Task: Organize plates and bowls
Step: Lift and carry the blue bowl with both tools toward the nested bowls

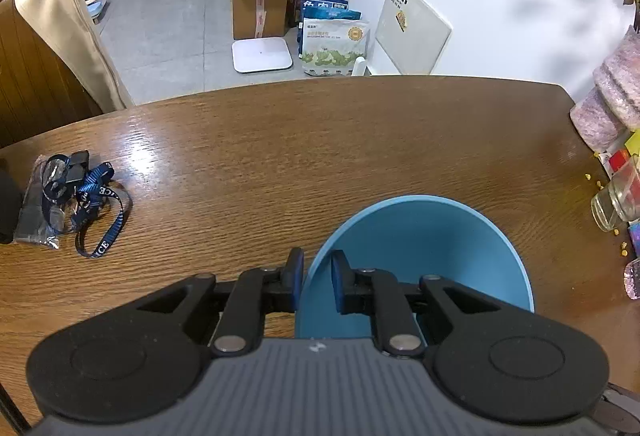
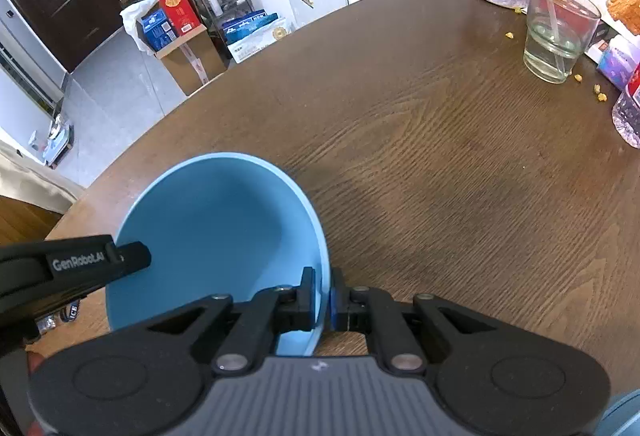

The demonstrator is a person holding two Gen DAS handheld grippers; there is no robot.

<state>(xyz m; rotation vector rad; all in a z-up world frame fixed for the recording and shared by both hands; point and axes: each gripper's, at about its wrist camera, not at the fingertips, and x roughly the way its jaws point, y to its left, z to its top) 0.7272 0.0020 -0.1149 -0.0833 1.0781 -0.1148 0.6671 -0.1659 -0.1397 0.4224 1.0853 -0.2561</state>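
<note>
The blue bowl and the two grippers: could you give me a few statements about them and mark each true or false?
1. Both grippers pinch the blue bowl by its rim. True: the left gripper and the right gripper each clamp the wall.
2. The bowl holds soup. False: it is empty.
3. A drinking glass with a straw stands on the wooden table. True.
4. The lanyard lies inside the bowl. False: it lies on the table, apart from the bowl.
</note>
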